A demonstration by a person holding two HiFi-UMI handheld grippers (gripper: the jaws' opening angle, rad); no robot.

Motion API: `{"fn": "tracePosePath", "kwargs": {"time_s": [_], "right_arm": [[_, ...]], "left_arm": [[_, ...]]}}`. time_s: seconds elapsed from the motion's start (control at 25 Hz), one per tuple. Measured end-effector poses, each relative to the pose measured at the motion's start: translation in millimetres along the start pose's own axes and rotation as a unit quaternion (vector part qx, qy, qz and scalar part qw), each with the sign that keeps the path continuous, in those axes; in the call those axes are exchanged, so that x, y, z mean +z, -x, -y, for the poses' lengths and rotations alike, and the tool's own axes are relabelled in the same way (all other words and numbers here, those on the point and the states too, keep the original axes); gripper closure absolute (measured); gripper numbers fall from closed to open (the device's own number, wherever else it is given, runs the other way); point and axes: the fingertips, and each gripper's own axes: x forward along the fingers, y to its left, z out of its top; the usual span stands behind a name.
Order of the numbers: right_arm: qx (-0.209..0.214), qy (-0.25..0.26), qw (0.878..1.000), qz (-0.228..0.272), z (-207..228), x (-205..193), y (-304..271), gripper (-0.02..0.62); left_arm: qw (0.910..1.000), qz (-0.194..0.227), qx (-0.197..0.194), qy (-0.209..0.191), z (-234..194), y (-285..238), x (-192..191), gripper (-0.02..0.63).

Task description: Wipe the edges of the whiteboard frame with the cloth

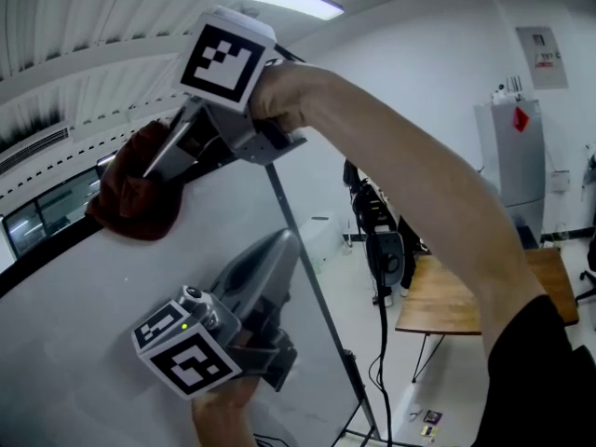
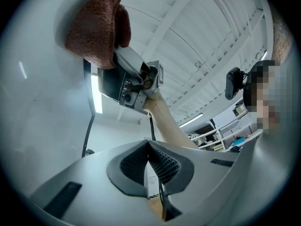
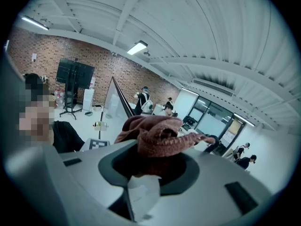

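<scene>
Ribbed white ceiling and pale workshop walls are backing a large white whiteboard (image 1: 102, 343) edged by a thin dark frame (image 1: 318, 282). The right gripper (image 1: 151, 170) is holding a crumpled reddish-brown terry cloth (image 1: 130, 203) in its fingers at the board's upper edge. The left gripper (image 1: 277, 248) is hovering lower, fingers closed on nothing. Wiping seems under way; the next move calls for sliding the cloth along the frame.

Whiteboard (image 1: 93, 296), cloth (image 1: 130, 198) against its top edge
</scene>
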Motion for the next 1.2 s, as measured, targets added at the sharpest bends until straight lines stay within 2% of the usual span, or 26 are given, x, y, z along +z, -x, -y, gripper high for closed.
{"fn": "tracePosePath", "kwargs": {"time_s": [0.12, 0.36, 0.6, 0.88, 1.08, 1.2], "right_arm": [[-0.036, -0.011, 0.999, -0.018, 13, 2, -10, 0.468], [-0.053, -0.031, 0.998, -0.018, 25, -10, -4, 0.468], [-0.042, -0.02, 0.999, -0.003, 35, -21, 13, 0.468], [-0.044, -0.003, 0.999, -0.012, 64, -43, 17, 0.468], [-0.033, 0.015, 0.999, -0.004, 71, -81, 54, 0.468], [-0.022, 0.006, 1.0, 0.009, 76, -93, 62, 0.468]], "left_arm": [[0.9997, 0.002, -0.016, 0.017, -7, 21, 7, 0.604], [0.9988, -0.003, -0.038, 0.03, -10, 24, -5, 0.604], [0.9992, -0.014, -0.031, 0.019, -20, 1, -11, 0.604], [0.9998, -0.016, -0.013, 0.002, -52, -9, -13, 0.604], [0.9996, -0.025, -0.001, -0.011, -54, -59, -45, 0.604], [0.9995, -0.026, 0.009, -0.014, -61, -74, -55, 0.604]]}}
